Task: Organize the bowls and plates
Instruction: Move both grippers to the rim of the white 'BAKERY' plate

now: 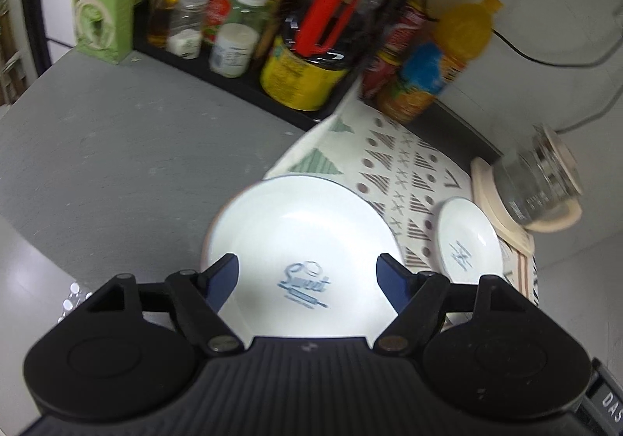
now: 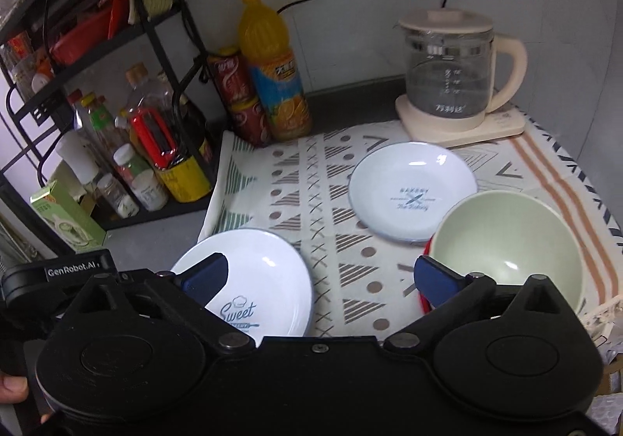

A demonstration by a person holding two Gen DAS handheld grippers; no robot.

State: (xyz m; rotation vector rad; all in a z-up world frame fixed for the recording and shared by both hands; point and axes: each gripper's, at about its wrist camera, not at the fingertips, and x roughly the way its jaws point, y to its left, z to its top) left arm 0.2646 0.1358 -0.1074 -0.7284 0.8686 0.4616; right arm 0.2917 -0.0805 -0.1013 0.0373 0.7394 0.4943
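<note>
A white plate printed "Sweet" [image 1: 303, 241] lies at the left edge of the patterned cloth [image 1: 405, 171], partly on the grey counter. My left gripper [image 1: 307, 260] hovers over it, open, with nothing between the blue pads. In the right wrist view the same plate [image 2: 264, 272] is at lower left. A smaller white plate with blue print [image 2: 412, 190] lies mid-cloth. A pale green bowl [image 2: 506, 249] sits at the right on something red [image 2: 423, 301]. My right gripper [image 2: 320, 262] is open above the cloth, between the plate and the bowl, holding nothing.
A black rack [image 2: 163, 27] packed with bottles and jars stands at the left. An orange juice bottle [image 2: 272, 66] and red cans [image 2: 237, 93] stand against the back wall. A glass kettle [image 2: 451, 73] on its cream base sits at back right, with cables behind it.
</note>
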